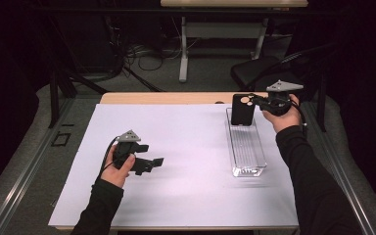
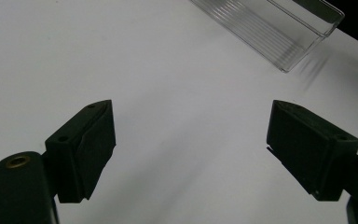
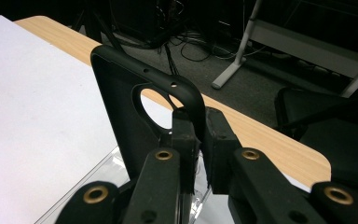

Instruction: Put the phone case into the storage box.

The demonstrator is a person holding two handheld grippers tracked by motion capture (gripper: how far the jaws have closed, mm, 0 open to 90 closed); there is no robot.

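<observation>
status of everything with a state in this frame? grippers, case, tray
left gripper: open, nothing between the fingers, above the white sheet.
right gripper: shut on the phone case.
phone case: upright, held at the tray's far end.
clear tray: upright on the sheet, rest of it looks empty.

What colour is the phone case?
Black phone case, best seen in the right gripper view.

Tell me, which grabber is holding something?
The right gripper. It is shut on the edge of a black phone case over the clear tray. The left gripper is open, with nothing between its jaws.
</observation>
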